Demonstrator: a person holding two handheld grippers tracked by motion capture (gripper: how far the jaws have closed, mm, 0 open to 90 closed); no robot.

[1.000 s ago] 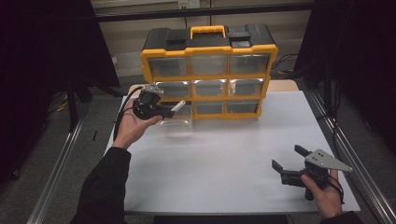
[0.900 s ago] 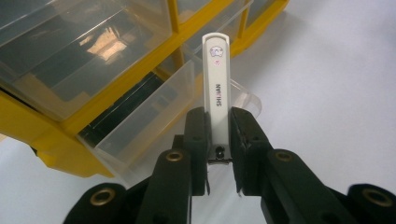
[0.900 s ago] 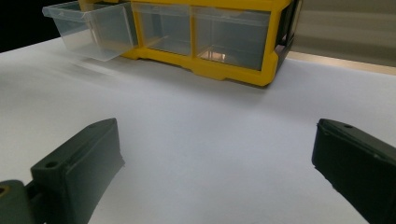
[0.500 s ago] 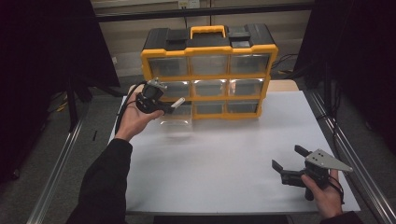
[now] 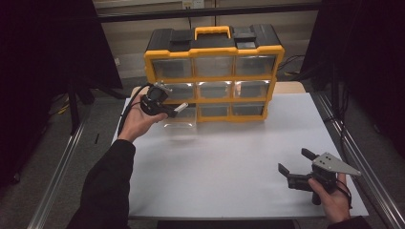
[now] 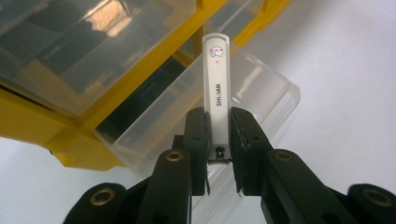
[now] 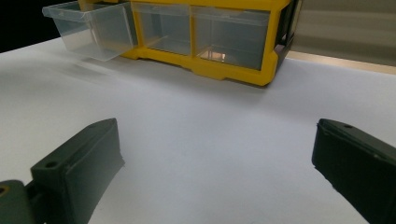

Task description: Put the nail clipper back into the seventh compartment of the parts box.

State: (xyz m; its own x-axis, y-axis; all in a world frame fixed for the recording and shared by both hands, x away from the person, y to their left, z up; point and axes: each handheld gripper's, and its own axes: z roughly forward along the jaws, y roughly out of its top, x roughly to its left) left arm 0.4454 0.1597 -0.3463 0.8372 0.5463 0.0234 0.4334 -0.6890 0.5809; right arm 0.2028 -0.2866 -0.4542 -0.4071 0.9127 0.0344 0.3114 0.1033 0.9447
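Observation:
A yellow and black drawer cabinet (image 5: 212,71) stands at the back of the white table (image 5: 229,157). Its bottom left clear drawer (image 5: 180,120) is pulled out. My left gripper (image 5: 173,110) hovers just above that drawer, shut on a slim white nail clipper (image 5: 181,108). In the left gripper view the clipper (image 6: 216,79) sticks out between the pads (image 6: 196,135) and points over the open drawer (image 6: 261,93), which looks empty. My right gripper (image 5: 296,161) rests low at the table's front right, open, with nothing between its jaws.
The right gripper view looks across bare table toward the cabinet (image 7: 224,70) and the pulled-out drawer (image 7: 88,28). The other drawers are pushed in. Metal rails (image 5: 353,157) run along both table sides, with dark surroundings beyond.
My left gripper has edged slightly up and toward the cabinet with the clipper still in it. The right hand has stayed put.

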